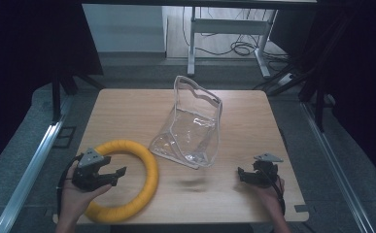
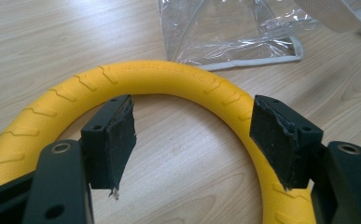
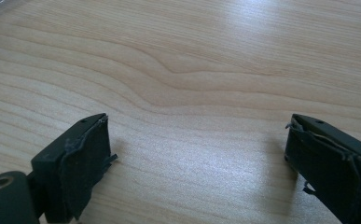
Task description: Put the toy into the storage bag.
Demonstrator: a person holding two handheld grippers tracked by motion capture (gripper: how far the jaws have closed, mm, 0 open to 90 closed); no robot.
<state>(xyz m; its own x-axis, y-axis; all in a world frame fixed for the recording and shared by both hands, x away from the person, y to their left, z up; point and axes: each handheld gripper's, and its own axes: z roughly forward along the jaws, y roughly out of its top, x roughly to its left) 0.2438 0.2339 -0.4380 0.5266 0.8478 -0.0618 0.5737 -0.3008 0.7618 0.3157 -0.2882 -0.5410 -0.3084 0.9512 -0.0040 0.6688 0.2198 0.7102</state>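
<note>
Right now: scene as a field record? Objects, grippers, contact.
surface: wooden table
object 1: yellow ring, lying flat, near-left part of table
object 2: clear plastic pouch, mid-table, mouth open at its far end
left gripper: open, jaws inside the ring's hole, gripping nothing
right gripper: open, over bare wood, near-right
ring vs pouch: close; contact unclear
</note>
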